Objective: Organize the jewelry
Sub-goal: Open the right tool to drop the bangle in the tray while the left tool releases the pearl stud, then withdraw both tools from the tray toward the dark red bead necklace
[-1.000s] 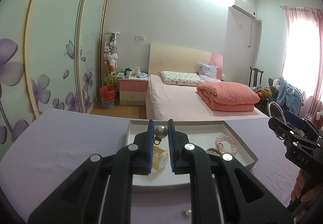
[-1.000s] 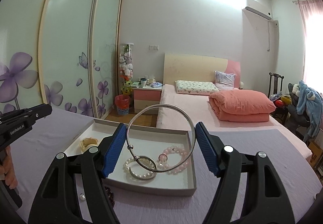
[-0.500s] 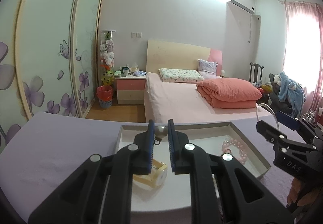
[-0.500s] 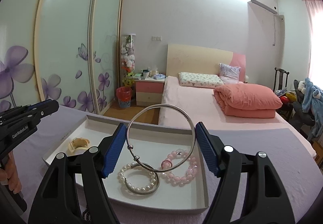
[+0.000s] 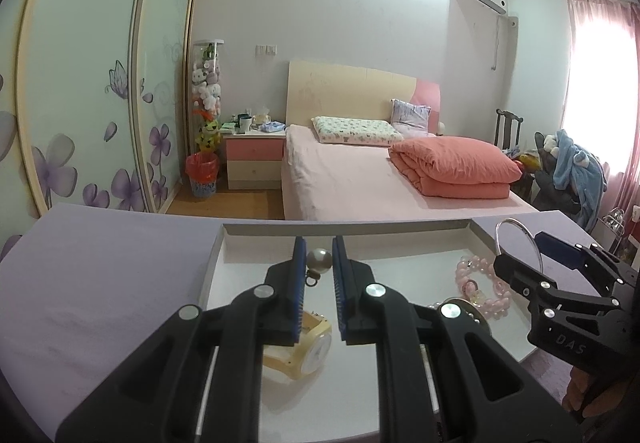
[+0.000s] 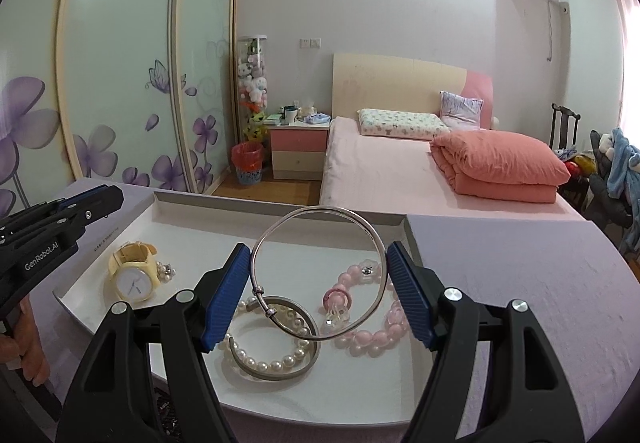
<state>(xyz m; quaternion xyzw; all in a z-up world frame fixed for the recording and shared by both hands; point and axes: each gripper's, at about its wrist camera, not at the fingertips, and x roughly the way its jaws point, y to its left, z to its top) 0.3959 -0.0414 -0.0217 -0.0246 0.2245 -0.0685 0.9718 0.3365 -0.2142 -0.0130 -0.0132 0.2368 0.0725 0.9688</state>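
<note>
My left gripper (image 5: 319, 261) is shut on a pearl earring (image 5: 319, 260), held above the white tray (image 5: 260, 241). Below it in the tray lies a yellow watch (image 5: 308, 351). My right gripper (image 6: 318, 275) is shut on a thin silver bangle (image 6: 378, 243), which stands upright between the blue pads over the tray (image 6: 280, 205). Under the bangle lie a pearl bracelet (image 6: 272, 357), a steel bangle (image 6: 280, 375) and a pink bead bracelet (image 6: 372, 335). The yellow watch (image 6: 132, 279) sits at the tray's left, small earrings (image 6: 166, 272) beside it. The right gripper (image 5: 560, 283) with the silver bangle (image 5: 516, 233) shows at the right of the left wrist view.
The tray rests on a lilac-covered table (image 6: 520, 283). Beyond the table's far edge are a pink bed (image 6: 400, 171), a nightstand (image 6: 298, 151) and a sliding wardrobe (image 6: 120, 63). The left gripper (image 6: 52, 235) and a hand (image 6: 24, 339) show at the left edge.
Both grippers have come forward and down over the tray, so its contents look larger and nearer. The earring and the silver bangle stay held.
</note>
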